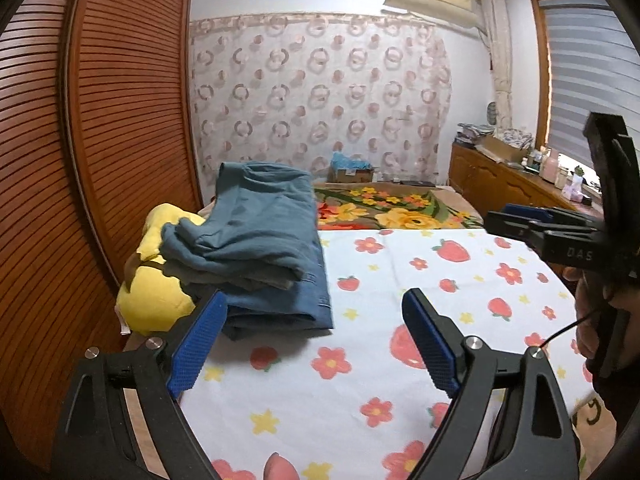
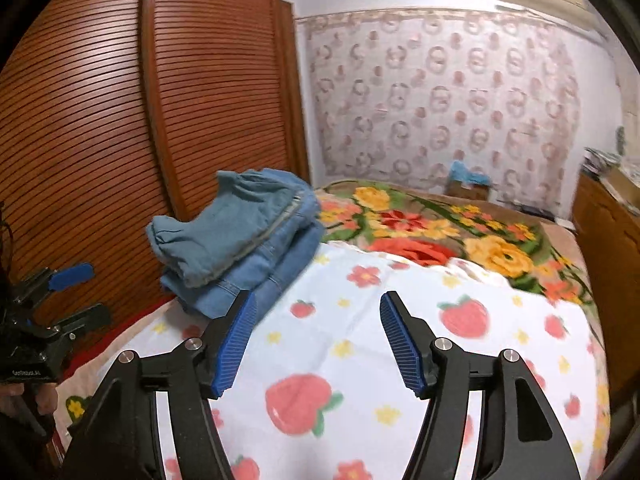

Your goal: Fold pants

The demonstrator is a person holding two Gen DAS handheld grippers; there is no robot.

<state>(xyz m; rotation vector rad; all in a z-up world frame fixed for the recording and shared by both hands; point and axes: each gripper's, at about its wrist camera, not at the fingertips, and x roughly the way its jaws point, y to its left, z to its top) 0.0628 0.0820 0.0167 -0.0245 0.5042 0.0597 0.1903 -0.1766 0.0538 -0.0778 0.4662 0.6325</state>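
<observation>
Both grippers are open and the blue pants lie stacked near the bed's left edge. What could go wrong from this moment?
1. The stacked blue pants sit at the edge of the strawberry sheet, partly over the yellow plush; a nudge might tip the loose top layer off.
2. The left gripper is open with one finger close to the stack and could snag it.
3. The right gripper is also open and near, so both tools may collide.

White letters "DAS" on the black right gripper (image 1: 516,216) body; other print unreadable.
</observation>
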